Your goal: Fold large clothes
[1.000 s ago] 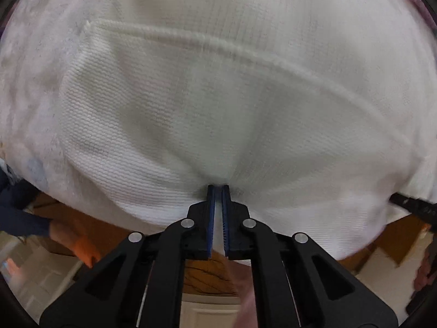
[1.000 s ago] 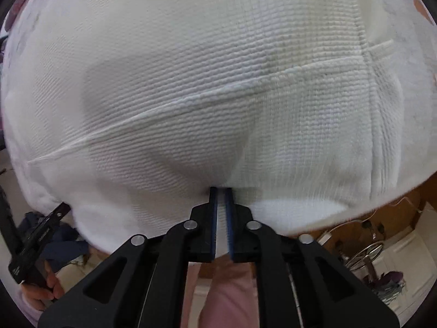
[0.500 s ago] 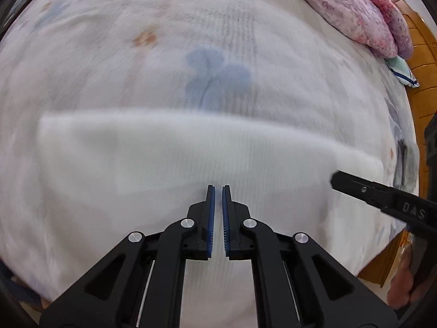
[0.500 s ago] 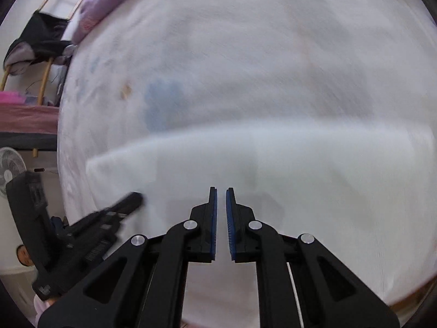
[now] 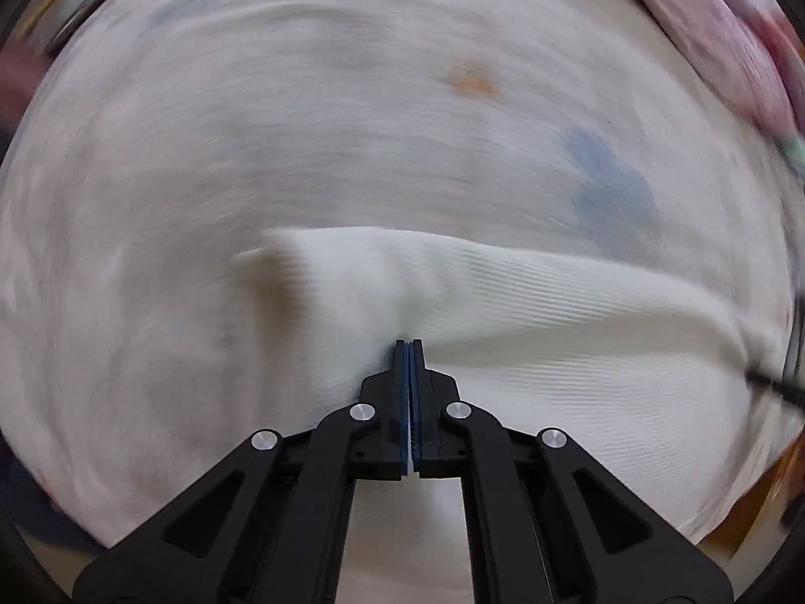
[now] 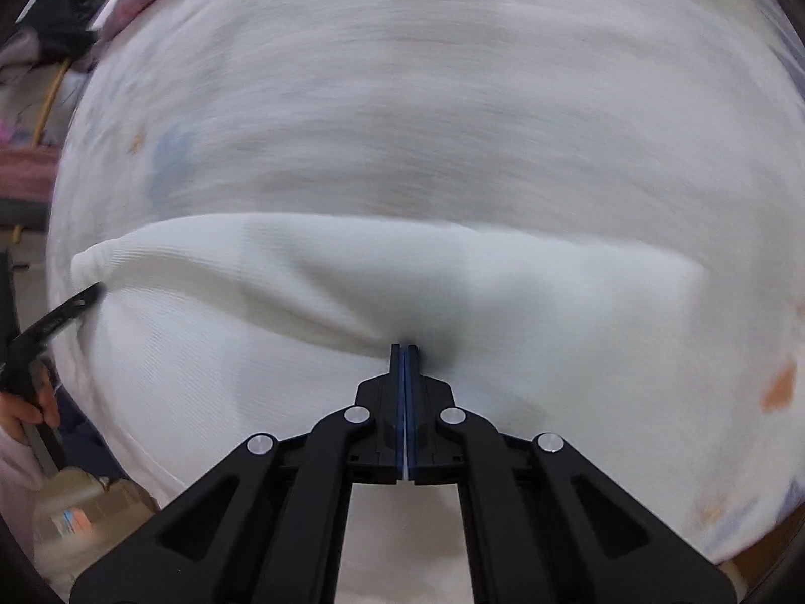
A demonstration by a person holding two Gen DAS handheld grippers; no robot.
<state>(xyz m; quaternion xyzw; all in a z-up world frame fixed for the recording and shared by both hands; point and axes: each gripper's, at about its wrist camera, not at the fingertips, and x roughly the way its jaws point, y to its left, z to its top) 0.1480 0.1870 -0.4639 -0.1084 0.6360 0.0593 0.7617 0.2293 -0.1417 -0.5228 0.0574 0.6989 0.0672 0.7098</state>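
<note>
On the bed point(image 5: 352, 151), over its pale printed sheet, lies the white garment point(image 5: 553, 352). Left gripper point(image 5: 408, 347) and right gripper point(image 6: 404, 350) each have their jaws pinched tight on a fold of its near edge.

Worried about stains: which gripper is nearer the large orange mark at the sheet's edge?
Right gripper: the orange mark lies beside it; the left gripper sits far on the opposite side.
</note>
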